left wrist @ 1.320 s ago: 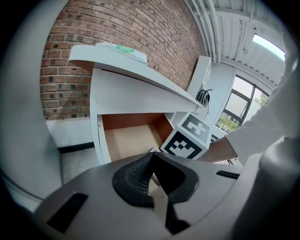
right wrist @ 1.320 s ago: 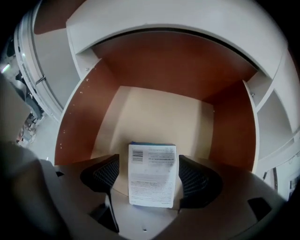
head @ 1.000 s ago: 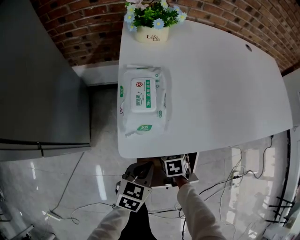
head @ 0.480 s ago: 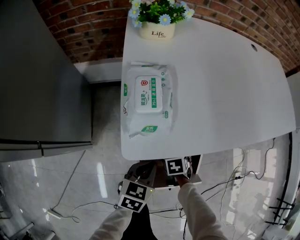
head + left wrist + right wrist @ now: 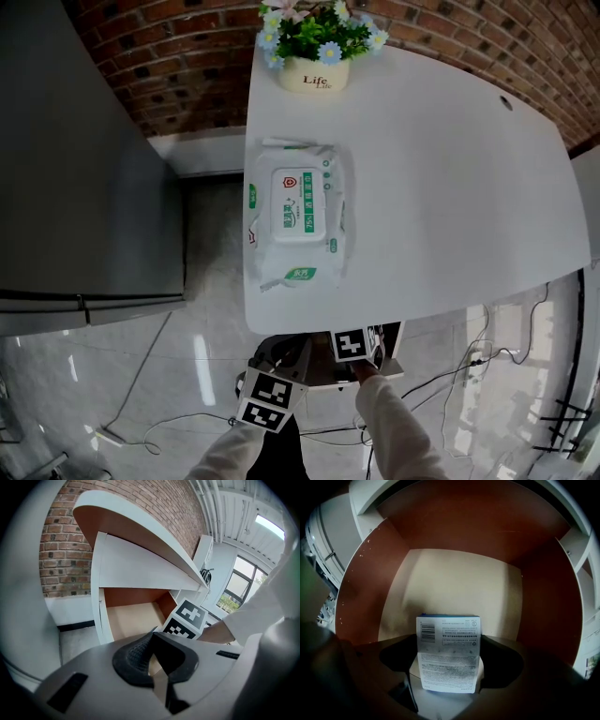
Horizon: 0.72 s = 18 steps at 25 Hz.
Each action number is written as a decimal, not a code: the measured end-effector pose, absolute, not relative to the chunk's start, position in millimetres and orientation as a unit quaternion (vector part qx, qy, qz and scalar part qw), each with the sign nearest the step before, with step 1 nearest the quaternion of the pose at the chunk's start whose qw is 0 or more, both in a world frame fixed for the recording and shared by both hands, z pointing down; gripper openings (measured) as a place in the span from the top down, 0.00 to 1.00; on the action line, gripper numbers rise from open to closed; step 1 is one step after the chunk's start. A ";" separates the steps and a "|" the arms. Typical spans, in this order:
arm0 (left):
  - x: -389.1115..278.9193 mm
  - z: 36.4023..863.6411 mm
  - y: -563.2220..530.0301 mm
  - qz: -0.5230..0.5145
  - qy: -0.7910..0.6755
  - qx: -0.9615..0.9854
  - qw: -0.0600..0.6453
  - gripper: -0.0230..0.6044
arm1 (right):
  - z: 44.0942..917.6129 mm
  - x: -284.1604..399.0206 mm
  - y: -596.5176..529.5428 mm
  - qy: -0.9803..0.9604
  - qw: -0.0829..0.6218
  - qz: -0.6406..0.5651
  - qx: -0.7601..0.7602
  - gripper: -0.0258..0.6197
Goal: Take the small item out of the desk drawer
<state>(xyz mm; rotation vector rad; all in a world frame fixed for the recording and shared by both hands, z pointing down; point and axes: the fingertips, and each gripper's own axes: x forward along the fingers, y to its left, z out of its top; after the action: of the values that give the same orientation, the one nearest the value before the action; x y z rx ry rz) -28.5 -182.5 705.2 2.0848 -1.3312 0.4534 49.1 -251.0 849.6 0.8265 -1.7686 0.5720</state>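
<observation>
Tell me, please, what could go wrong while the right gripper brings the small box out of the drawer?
1. The small box seems held only by its lower part in the right gripper, so it may tilt or slip.
2. The drawer sits close under the desk top; lifting early could knock the box against it.
3. The left gripper, shut and empty, hangs near; the two might bump.

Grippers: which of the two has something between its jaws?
The right gripper: it is shut on a small printed box inside the drawer. The left gripper has its jaws together on nothing, outside the drawer.
</observation>
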 end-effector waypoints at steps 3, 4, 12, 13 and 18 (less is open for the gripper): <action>-28.3 699.3 -181.5 0.172 -0.502 0.791 0.306 0.94 | 841.2 54.0 -254.3 -0.743 0.533 0.212 0.346 0.32; -29.2 696.9 -182.1 0.173 -0.502 0.791 0.304 0.94 | 833.5 50.6 -257.9 -0.749 0.526 0.203 0.347 0.33; -28.9 682.1 -180.3 0.179 -0.500 0.796 0.289 0.94 | 798.6 39.1 -255.8 -0.780 0.482 0.197 0.348 0.33; -28.5 679.6 -179.5 0.179 -0.501 0.797 0.288 0.94 | 794.3 39.5 -254.2 -0.782 0.477 0.196 0.350 0.33; -30.5 668.2 -173.5 0.176 -0.510 0.792 0.287 0.94 | 765.6 39.5 -244.3 -0.803 0.450 0.175 0.350 0.33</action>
<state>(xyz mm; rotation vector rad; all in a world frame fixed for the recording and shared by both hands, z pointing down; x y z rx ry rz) -30.5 -173.5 668.2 2.1153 -1.3613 0.4699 39.5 -244.3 765.6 0.8646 -1.9846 0.4333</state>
